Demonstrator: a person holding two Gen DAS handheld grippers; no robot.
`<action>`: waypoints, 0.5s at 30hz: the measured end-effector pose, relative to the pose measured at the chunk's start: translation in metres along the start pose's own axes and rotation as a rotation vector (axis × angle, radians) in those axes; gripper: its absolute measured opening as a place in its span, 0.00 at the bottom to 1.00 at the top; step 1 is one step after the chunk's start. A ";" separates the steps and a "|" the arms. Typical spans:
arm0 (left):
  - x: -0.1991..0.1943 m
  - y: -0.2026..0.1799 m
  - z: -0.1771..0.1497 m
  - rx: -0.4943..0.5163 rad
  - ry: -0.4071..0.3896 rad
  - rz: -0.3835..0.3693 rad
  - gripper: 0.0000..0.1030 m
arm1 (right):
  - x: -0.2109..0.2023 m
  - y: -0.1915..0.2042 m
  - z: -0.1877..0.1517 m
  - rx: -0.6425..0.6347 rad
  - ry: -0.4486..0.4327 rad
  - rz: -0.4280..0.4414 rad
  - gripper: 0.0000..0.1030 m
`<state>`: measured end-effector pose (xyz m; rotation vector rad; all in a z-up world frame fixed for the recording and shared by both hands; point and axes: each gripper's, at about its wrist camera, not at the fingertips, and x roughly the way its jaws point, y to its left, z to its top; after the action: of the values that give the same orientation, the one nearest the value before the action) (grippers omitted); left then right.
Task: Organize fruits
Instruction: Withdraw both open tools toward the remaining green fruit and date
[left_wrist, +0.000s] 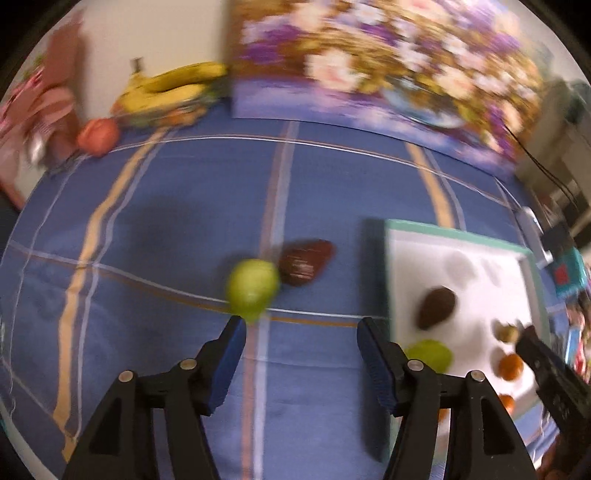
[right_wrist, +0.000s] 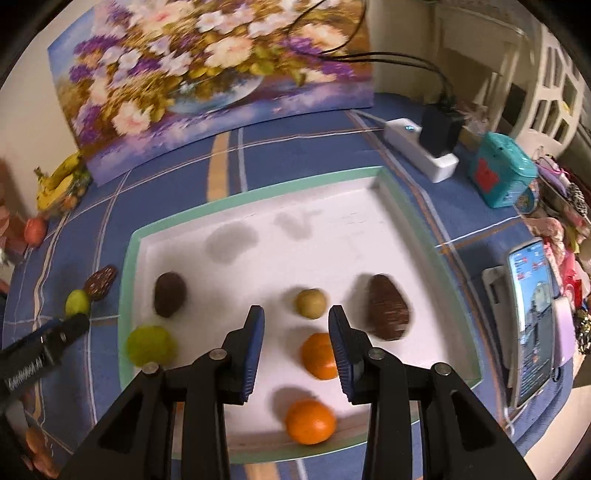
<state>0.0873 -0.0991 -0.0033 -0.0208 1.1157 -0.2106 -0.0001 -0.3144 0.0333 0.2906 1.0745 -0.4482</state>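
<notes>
On the blue checked cloth lie a green fruit and, beside it, a dark brown fruit. My left gripper hangs open just short of them, nothing between its pads. To the right is the white tray with a teal rim. My right gripper hovers over the tray, jaws apart and empty. In the tray lie two brown fruits, a green fruit, a small yellowish fruit and two oranges.
A flower painting leans on the wall behind the tray. Bananas and a red fruit sit at the far left. A power strip, a teal box and a phone crowd the right side.
</notes>
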 end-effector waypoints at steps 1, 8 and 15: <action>-0.001 0.010 0.002 -0.024 -0.005 0.013 0.66 | 0.000 0.005 -0.001 -0.010 0.003 0.010 0.36; -0.012 0.048 0.004 -0.096 -0.043 0.066 0.74 | -0.005 0.037 -0.006 -0.079 -0.005 0.053 0.36; -0.012 0.062 0.007 -0.104 -0.046 0.122 0.99 | -0.005 0.058 -0.009 -0.129 -0.016 0.071 0.61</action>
<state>0.0987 -0.0368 0.0027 -0.0495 1.0776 -0.0427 0.0188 -0.2583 0.0344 0.2098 1.0695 -0.3161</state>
